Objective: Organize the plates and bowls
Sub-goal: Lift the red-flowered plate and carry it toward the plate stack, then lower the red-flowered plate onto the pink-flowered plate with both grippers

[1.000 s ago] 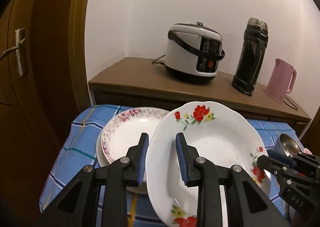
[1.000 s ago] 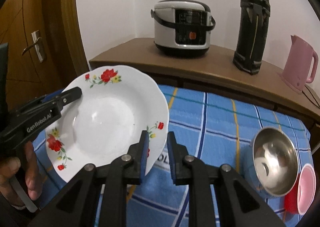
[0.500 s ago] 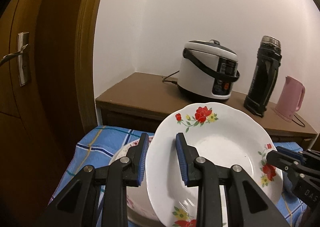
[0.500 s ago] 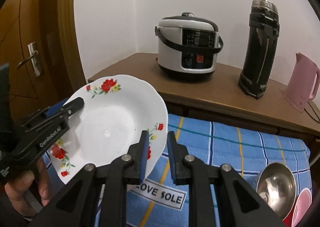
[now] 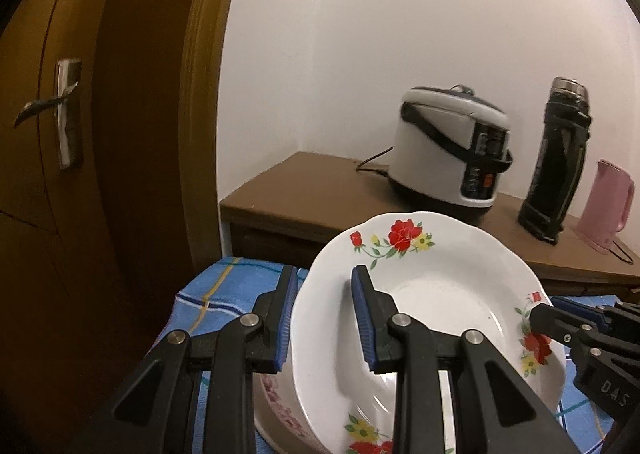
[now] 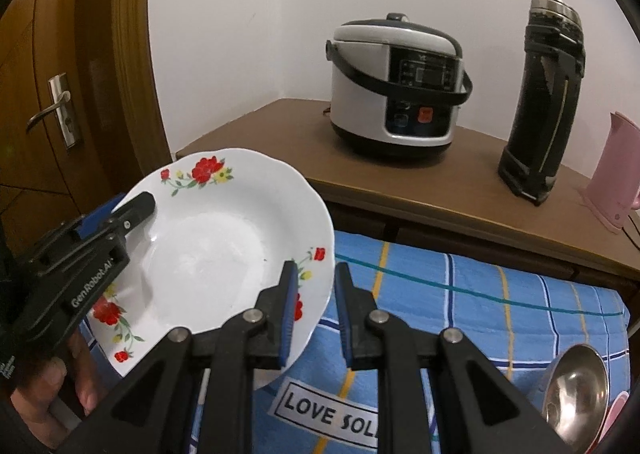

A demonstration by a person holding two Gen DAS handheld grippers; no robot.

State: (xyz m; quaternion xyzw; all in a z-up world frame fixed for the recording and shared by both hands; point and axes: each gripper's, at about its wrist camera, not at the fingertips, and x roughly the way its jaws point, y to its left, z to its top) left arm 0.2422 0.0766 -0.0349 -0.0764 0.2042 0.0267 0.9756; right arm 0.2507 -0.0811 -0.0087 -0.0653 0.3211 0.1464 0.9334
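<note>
In the left wrist view, left claw [image 5: 325, 314] clamping the near rim of the red-flowered soup plate [image 5: 440, 294], hovering just above the pink-patterned plate [image 5: 276, 402]. In the right wrist view, right claw [image 6: 316, 312] pinching the opposite rim [image 6: 320, 262]. Best lowering level, both sides together, centring before letting go.
</note>
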